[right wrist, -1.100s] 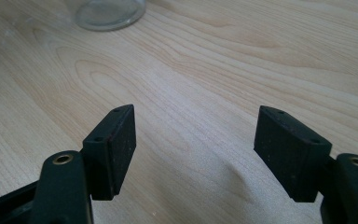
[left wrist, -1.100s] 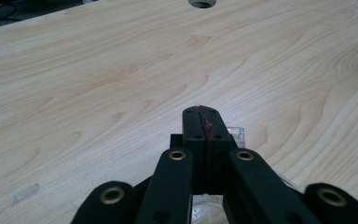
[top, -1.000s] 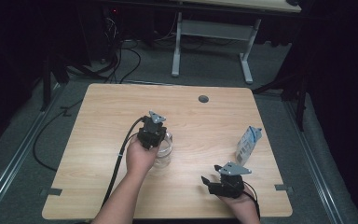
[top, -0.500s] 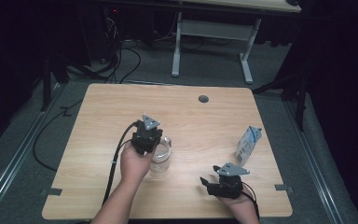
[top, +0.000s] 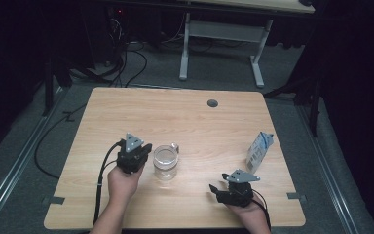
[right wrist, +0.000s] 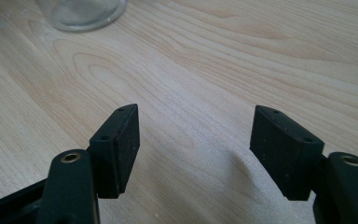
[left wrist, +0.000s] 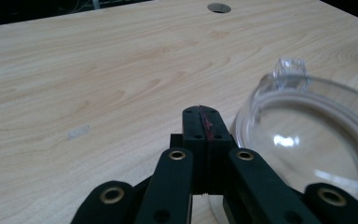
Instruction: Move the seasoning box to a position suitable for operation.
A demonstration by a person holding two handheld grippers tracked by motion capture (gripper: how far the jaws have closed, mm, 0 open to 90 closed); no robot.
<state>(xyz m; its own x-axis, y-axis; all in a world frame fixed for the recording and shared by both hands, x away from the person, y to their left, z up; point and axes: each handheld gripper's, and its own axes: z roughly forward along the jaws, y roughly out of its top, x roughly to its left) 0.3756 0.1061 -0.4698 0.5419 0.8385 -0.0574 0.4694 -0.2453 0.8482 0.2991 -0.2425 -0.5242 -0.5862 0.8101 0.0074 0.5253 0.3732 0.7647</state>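
A clear glass mug (top: 166, 162) stands at the middle of the wooden table (top: 199, 126), with what looks like water in it. My left gripper (top: 143, 147) sits just left of the mug, its jaws shut with nothing between them. In the left gripper view the shut jaws (left wrist: 200, 114) point across the table, with the mug's rim (left wrist: 307, 135) close on their right. My right gripper (top: 215, 190) rests low near the front right edge, open and aimed toward the mug. Its jaws (right wrist: 196, 149) have just been closing a little, and only bare wood lies between them.
A white and blue carton (top: 259, 151) stands upright near the right edge, behind the right gripper. A round cable hole (top: 212, 103) sits at the back of the table. The mug's base (right wrist: 81, 14) shows far off in the right gripper view.
My left gripper has moved left and toward the front, from over the mug to beside it. The right hand has stayed where it was.
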